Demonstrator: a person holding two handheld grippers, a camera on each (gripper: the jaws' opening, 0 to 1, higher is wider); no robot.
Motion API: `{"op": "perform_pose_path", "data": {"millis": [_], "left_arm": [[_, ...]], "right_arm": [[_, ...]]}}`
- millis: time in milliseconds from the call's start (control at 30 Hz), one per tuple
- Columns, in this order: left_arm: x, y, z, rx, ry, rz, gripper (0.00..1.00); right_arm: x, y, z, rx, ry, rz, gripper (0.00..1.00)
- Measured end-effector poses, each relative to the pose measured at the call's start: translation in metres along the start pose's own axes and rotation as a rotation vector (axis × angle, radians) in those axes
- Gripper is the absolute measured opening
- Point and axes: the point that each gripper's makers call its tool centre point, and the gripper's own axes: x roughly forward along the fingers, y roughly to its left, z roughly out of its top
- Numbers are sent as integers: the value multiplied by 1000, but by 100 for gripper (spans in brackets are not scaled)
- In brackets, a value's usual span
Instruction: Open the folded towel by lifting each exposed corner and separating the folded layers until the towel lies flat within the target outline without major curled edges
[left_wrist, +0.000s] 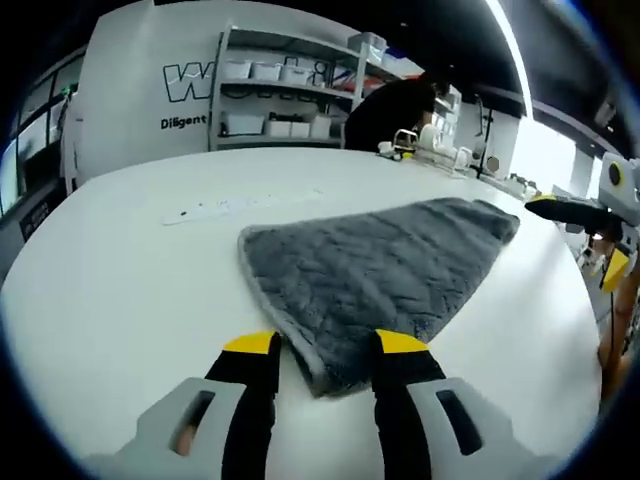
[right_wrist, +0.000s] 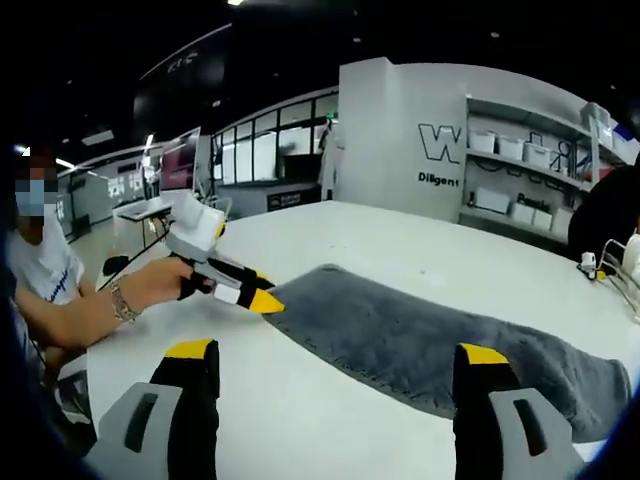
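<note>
Folded grey towel (left_wrist: 375, 275) lying on the white worktop (left_wrist: 120, 290). Left hand-held gripper (left_wrist: 325, 345), jaws parted, straddles the near corner, gripping nothing; right hand-held gripper (right_wrist: 340, 355) gapes wide, empty. Pinch only the top layer before lifting.

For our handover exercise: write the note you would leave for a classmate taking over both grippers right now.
Left gripper: open, jaws either side of the near corner of the grey towel, not closed on it.
Right gripper: open wide, hovering near the towel's long edge, holding nothing.
Towel: folded on the white table, roughly triangular from the left gripper view. I cannot make out a target outline.
Done: left gripper lined up on the corner.
Left: grip the corner, lift, separate the layers, spread flat, smooth curled edges.
</note>
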Motion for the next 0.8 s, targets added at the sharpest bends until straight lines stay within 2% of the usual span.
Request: {"op": "perform_pose_path", "data": {"millis": [167, 267, 400, 600, 800], "left_arm": [[4, 3, 4, 38, 4, 3, 27], [9, -6, 6, 65, -4, -54, 16], [15, -9, 9, 96, -5, -68, 11], [15, -12, 9, 163, -1, -57, 7], [4, 6, 8, 201, 16, -1, 7]], "right_arm": [[2, 0, -2, 7, 8, 5, 99], [3, 1, -4, 9, 12, 7, 99], [4, 2, -5, 12, 18, 16, 99], [5, 2, -6, 20, 18, 19, 99], [5, -1, -7, 31, 17, 11, 99]]}}
